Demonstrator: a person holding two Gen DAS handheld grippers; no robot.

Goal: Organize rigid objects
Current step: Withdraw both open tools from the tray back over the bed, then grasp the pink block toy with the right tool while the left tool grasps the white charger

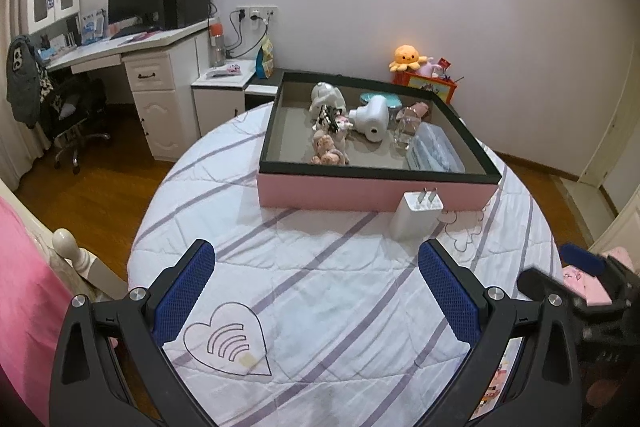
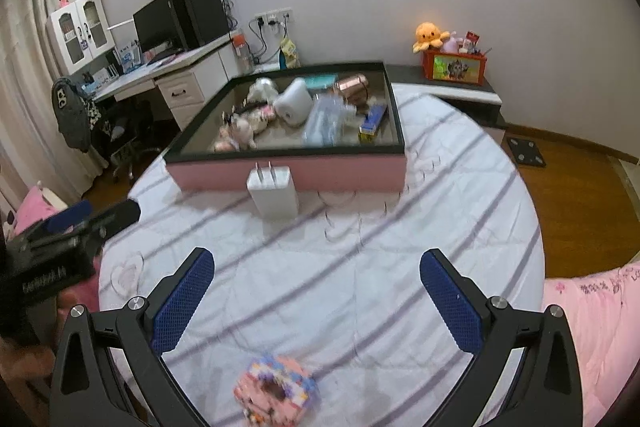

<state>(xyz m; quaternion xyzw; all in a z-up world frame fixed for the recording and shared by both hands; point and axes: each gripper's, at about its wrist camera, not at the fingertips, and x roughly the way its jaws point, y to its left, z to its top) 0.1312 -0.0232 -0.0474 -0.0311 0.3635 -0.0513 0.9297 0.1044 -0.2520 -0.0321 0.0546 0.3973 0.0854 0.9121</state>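
Nearest, the right gripper (image 2: 316, 295) hangs over a pink brick-built block (image 2: 276, 391) on the striped bed quilt (image 2: 400, 267), fingers spread and empty, likely ready to pick it. The left gripper (image 1: 316, 291) is likewise spread, empty. Farther on, a white charger (image 2: 274, 193) stands against the pink tray (image 2: 288, 175), which holds the sorted items.

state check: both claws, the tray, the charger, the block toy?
left claw: open, empty, over the bedspread.
right claw: open, empty.
pink tray: lidless, already holding several items.
white charger: outside the tray, on the bedspread by its front wall, prongs out, pointing toward the tray.
pink block toy: on the bedspread below the right claw, not gripped.
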